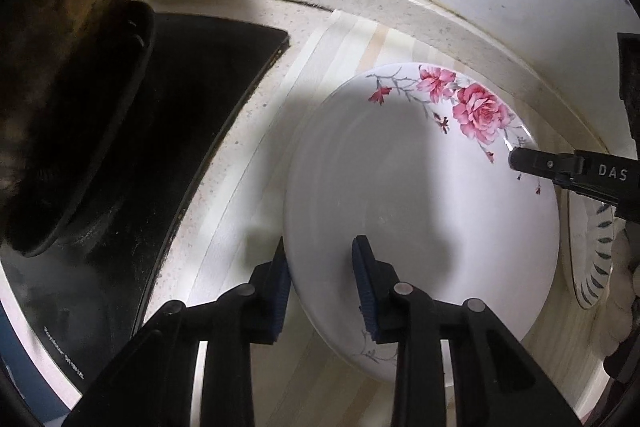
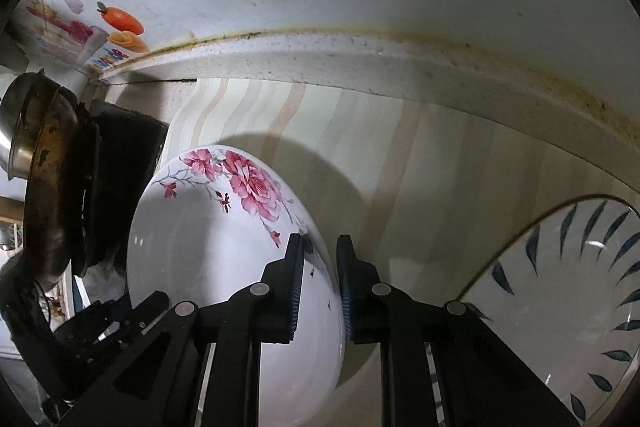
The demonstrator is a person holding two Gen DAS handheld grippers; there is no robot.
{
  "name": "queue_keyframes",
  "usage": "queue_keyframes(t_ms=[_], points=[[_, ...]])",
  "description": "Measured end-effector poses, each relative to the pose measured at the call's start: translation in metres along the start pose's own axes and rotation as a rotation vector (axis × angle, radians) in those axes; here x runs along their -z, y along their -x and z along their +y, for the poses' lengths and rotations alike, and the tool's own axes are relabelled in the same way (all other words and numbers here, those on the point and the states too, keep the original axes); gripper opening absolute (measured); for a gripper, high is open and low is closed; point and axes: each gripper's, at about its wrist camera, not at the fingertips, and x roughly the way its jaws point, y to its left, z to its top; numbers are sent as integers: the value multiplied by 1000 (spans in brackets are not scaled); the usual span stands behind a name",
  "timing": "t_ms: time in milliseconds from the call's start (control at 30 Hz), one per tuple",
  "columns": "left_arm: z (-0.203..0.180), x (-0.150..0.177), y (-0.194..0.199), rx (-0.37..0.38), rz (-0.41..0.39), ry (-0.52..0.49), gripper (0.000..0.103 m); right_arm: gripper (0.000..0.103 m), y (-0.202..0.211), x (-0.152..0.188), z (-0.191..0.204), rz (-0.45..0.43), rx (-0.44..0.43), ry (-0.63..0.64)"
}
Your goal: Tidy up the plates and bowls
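Observation:
A white plate with pink roses (image 1: 420, 187) lies on the striped counter; it also shows in the right wrist view (image 2: 224, 239). My left gripper (image 1: 322, 279) is open, its fingers straddling the plate's near-left rim, one finger outside and one over the plate. My right gripper (image 2: 320, 283) straddles the plate's right rim with a narrow gap between the pads; its finger (image 1: 560, 165) shows at the plate's far-right rim in the left wrist view. A white plate with blue leaf marks (image 2: 560, 291) lies to the right, also seen in the left wrist view (image 1: 592, 259).
A black stove top (image 1: 180, 147) with a dark, rusty wok (image 1: 68, 99) stands to the left. The wok and a steel pot (image 2: 16, 131) show at the left in the right wrist view. A raised counter ledge (image 2: 360, 63) and the wall run along the back.

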Motion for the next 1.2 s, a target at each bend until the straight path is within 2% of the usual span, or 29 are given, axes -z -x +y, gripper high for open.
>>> queue_keyframes(t_ms=[100, 267, 533, 700, 933, 1200], points=[[-5, 9, 16, 10, -8, -23, 27, 19, 11, 12, -1, -13, 6, 0], [-15, 23, 50, 43, -32, -51, 27, 18, 46, 45, -8, -38, -32, -24], [-52, 57, 109, 98, -72, -142, 27, 18, 123, 127, -27, -100, -58, -91], [-76, 84, 128, 121, -64, -206, 27, 18, 164, 189, -48, -124, -64, -160], [-113, 122, 124, 127, -16, -295, 27, 18, 196, 268, -76, -130, -46, -219], [-149, 160, 92, 112, 87, -391, 27, 18, 191, 329, -115, -101, -40, -302]])
